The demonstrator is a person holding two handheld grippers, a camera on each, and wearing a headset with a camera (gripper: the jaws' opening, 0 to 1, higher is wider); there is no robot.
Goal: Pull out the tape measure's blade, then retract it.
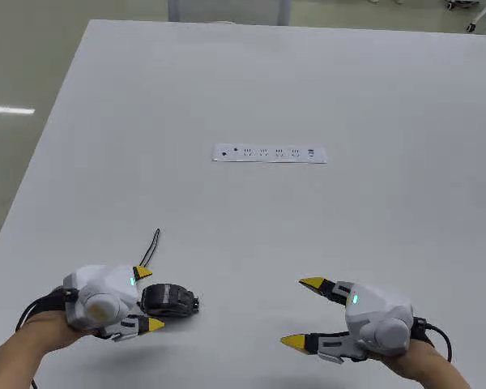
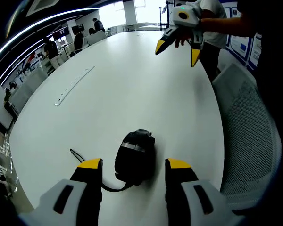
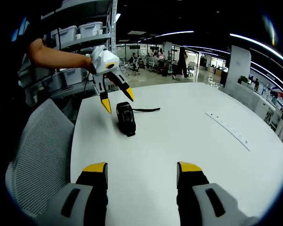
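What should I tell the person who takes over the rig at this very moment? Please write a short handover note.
Left gripper: open, one jaw on each side of the black tape measure, not closed on it.
Right gripper: open and empty, over the white table, apart from the tape measure.
Tape measure: lies on the table near the person's edge, strap trailing away; no blade shows outside the case.
Done: left gripper lined up on the case.
To do: grip the case, pull the blade out, probably with the right gripper, then retract it.
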